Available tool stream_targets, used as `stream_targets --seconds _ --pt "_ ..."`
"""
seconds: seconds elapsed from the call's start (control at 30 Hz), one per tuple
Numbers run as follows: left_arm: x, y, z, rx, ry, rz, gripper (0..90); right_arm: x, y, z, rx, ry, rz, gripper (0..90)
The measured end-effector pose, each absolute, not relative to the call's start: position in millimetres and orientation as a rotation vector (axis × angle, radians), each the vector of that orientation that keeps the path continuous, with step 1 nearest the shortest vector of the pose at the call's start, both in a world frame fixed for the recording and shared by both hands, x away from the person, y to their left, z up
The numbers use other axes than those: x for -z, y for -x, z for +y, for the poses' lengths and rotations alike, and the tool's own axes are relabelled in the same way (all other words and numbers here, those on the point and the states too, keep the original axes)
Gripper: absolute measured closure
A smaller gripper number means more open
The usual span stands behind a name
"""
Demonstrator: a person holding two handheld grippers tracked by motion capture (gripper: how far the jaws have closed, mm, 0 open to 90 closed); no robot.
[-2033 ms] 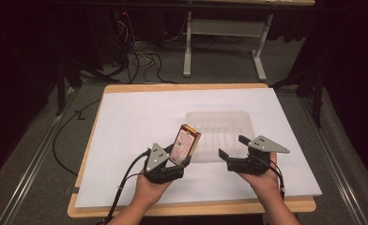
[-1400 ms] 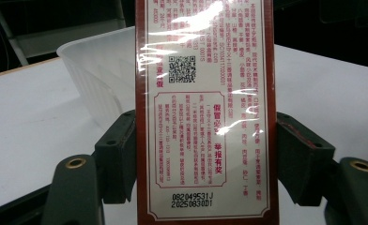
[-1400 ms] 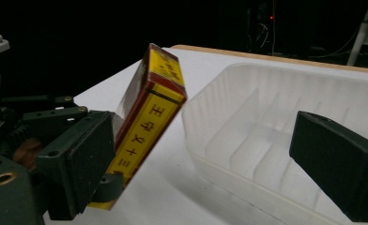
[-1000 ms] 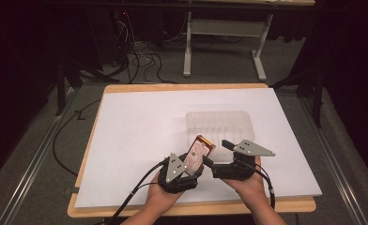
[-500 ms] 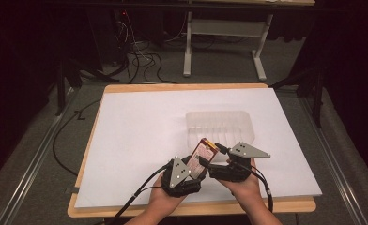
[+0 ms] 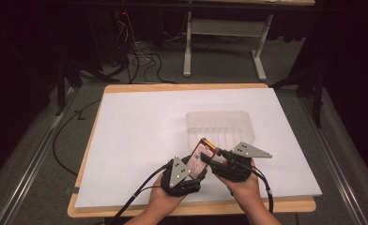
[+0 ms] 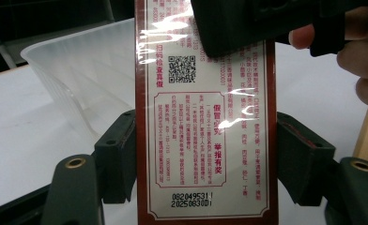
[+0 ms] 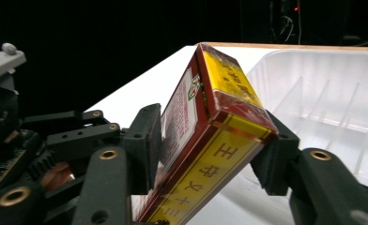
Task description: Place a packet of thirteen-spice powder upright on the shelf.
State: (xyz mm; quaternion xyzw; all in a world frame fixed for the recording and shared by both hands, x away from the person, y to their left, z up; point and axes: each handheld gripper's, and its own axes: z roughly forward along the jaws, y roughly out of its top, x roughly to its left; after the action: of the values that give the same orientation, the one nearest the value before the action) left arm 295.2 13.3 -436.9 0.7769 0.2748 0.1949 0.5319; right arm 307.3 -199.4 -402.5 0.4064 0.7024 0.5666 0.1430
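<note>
A red and yellow box (image 6: pixel 202 157) wrapped in clear film is held tilted above the table's near edge. My left gripper (image 6: pixel 190 169) is shut on its lower half; in the left gripper view both pads press the box's (image 7: pixel 205 140) long sides. My right gripper (image 6: pixel 216 160) meets it from the right and is shut on its upper end. In the right gripper view its pads (image 8: pixel 147 140) squeeze the box (image 8: pixel 219 122) on its white-printed face and its opposite face. A person's hands hold both grippers close together.
A clear ribbed plastic tray (image 6: pixel 219 124) lies just beyond the grippers on the white sheet (image 6: pixel 140 136) covering the wooden table. Cables and a metal stand sit on the floor behind the table. Black cables trail from both grippers off the near edge.
The left gripper carried the box right and toward the near edge. The right gripper moved left to meet it and has shut on the box's upper end.
</note>
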Motion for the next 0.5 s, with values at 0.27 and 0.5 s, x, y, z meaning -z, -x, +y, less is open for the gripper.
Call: stream_targets --seconds 0.27,0.5 --pt "439.4 -299.0 13.8 -0.426 -1.863 0.669 32.6 400.6 -306.0 -199.7 -1.657 -1.164 2.037 61.3" --pt "440.9 -300.4 13.1 -0.416 -1.873 0.669 32.3 398.5 -303.8 -196.8 -1.652 -1.146 2.046 65.0"
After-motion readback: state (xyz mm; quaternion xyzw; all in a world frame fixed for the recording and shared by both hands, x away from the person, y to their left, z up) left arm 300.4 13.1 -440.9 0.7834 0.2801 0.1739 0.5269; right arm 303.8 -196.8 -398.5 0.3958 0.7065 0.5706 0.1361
